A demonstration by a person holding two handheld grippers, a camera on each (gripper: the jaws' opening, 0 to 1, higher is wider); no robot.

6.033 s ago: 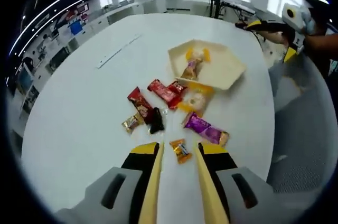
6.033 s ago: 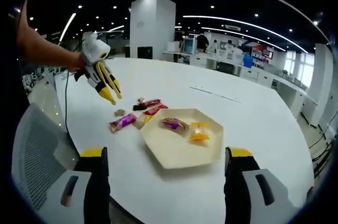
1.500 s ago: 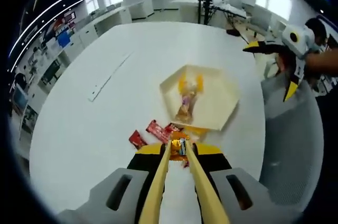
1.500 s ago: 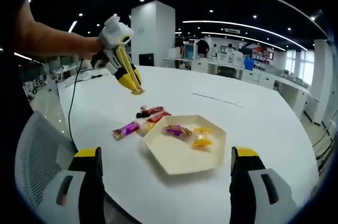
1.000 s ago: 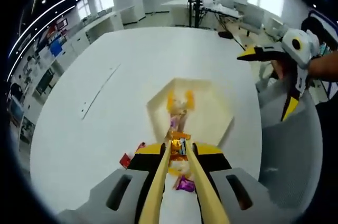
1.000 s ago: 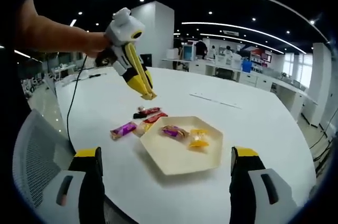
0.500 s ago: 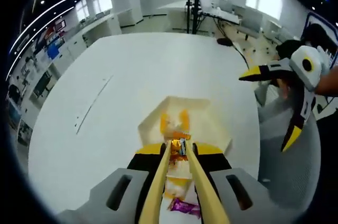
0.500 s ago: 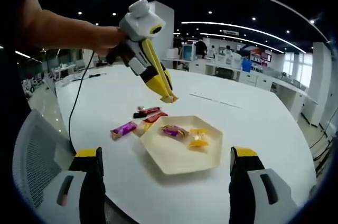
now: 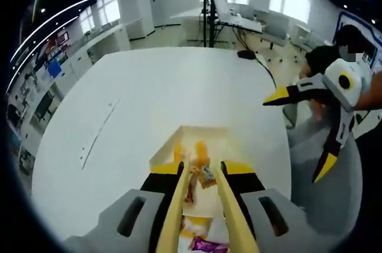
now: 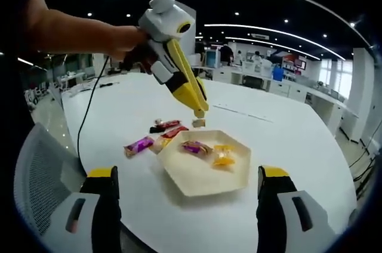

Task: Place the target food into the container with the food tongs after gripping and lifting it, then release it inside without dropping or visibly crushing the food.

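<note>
desk: white, round (image 10: 286,127)
chair: grey mesh, at the desk's edge (image 10: 42,169)
cable: black, trailing across the desk (image 10: 83,123)
background: white pillar (image 10: 179,32), office desks

White round surface (image 10: 286,139) with a tray and loose snacks

A cream hexagonal tray (image 10: 206,180) sits on it; just beside the tray's left edge lie a purple wrapped bar (image 10: 138,144), a red one (image 10: 178,131) and another dark-red one (image 10: 166,125)
</note>
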